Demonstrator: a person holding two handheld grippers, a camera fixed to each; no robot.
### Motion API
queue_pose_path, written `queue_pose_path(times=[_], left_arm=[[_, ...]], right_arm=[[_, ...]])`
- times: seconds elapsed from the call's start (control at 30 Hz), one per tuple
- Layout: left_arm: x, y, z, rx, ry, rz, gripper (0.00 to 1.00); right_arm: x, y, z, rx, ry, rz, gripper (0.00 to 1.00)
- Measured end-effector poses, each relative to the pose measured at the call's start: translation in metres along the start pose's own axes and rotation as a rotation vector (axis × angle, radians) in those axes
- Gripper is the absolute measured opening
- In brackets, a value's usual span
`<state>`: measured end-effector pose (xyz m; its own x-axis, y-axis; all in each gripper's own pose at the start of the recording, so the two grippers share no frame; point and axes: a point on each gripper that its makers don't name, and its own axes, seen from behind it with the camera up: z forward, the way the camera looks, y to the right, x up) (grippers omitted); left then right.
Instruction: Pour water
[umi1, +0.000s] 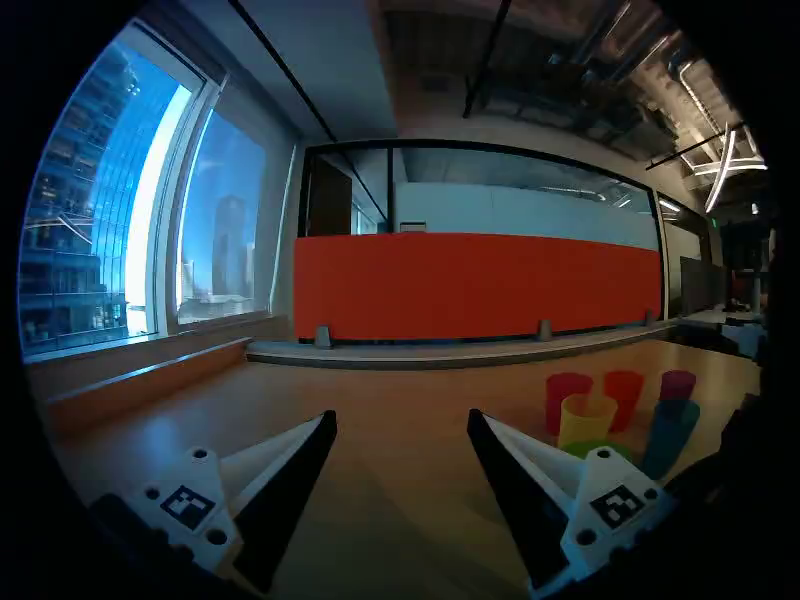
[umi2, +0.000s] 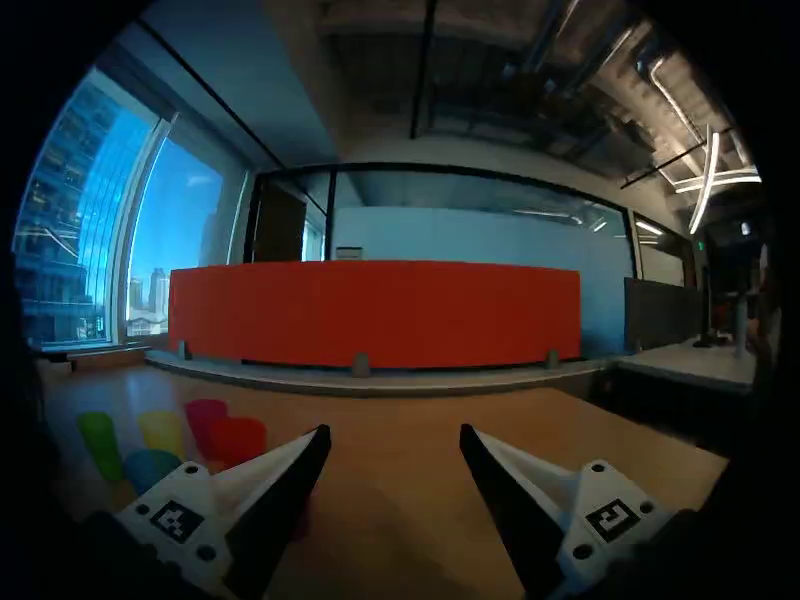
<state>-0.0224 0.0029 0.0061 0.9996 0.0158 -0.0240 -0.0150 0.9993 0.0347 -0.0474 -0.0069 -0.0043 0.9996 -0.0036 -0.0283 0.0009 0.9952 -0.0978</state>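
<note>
Several plastic cups stand grouped on the wooden table (umi1: 400, 440). In the left gripper view they sit at the right: a yellow cup (umi1: 586, 420), a pink-red cup (umi1: 566, 398), an orange-red cup (umi1: 623, 396), a purple cup (umi1: 677, 385) and a blue cup (umi1: 668, 435). My left gripper (umi1: 402, 432) is open over bare table, left of the cups. In the right gripper view the cups lie at the lower left: a green cup (umi2: 98, 442), a yellow cup (umi2: 162, 432), a pink cup (umi2: 204, 418), a red cup (umi2: 237, 442) and a blue cup (umi2: 150, 468). My right gripper (umi2: 394, 445) is open and holds nothing.
An orange divider panel (umi1: 470, 285) runs along the table's far edge. Tall windows (umi1: 100, 240) stand on the left. A second desk (umi2: 690, 365) lies to the right, with a gap between it and my table.
</note>
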Motion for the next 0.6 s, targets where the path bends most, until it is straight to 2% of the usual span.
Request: queue_pose_path(times=[0.6], left_arm=[[0.0, 0.001, 0.002, -0.001, 0.0, 0.0, 0.97]], right_arm=[[-0.016, 0.007, 0.0, -0.01, -0.033, 0.007, 1.0]])
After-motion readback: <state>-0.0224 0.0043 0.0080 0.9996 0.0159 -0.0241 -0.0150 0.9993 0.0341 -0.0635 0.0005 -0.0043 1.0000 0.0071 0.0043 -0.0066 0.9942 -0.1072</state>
